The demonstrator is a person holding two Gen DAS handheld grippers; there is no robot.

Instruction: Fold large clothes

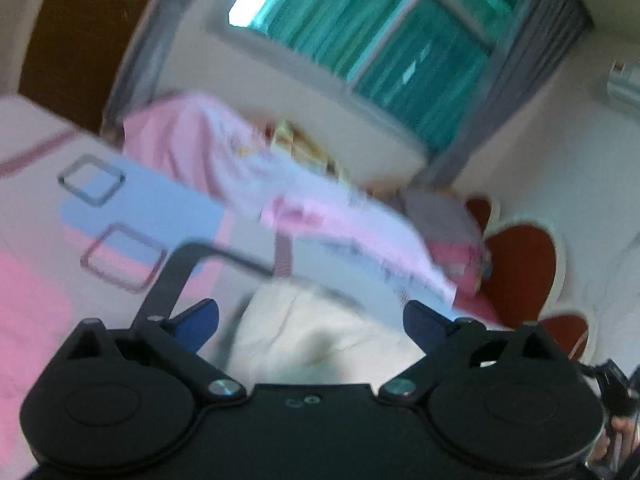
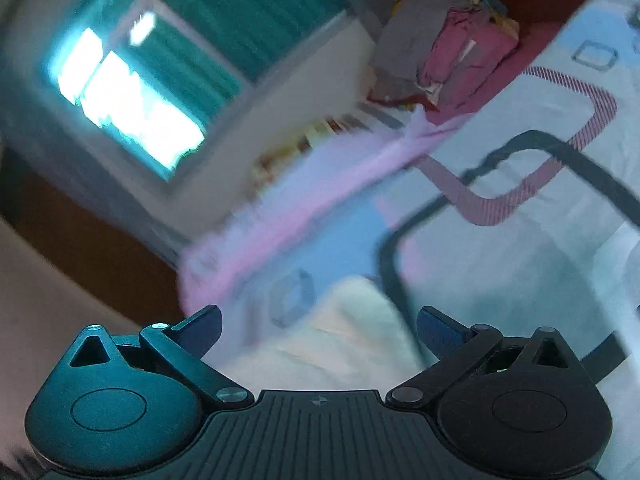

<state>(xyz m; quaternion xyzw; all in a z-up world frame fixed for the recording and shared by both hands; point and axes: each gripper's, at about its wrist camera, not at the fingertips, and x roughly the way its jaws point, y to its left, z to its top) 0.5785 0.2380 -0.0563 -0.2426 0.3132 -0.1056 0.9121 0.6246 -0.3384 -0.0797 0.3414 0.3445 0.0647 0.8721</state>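
Left wrist view: the left tool (image 1: 311, 322) is spread wide, grasping nothing, above a cream cloth (image 1: 316, 336) at 6 o'clock on the bed (image 1: 36, 208). A pink garment (image 1: 256, 184), blurred, stretches from 10 to 3 o'clock.

Right wrist view: the right tool (image 2: 318, 330) is likewise released; the cream cloth (image 2: 340, 332) lies between its fingers, and the pink garment (image 2: 304, 204) runs diagonally toward a clothes pile (image 2: 452, 52) at 1 o'clock.

A patterned bedsheet (image 1: 152, 204) carries a cream garment (image 1: 320, 328), pink garment (image 1: 248, 160) and clothes pile (image 2: 452, 56).

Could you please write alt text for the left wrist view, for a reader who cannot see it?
Blurred by motion, the open left gripper points over a cream garment on a patterned bedspread. A pink garment lies beyond, under a window with green curtains.
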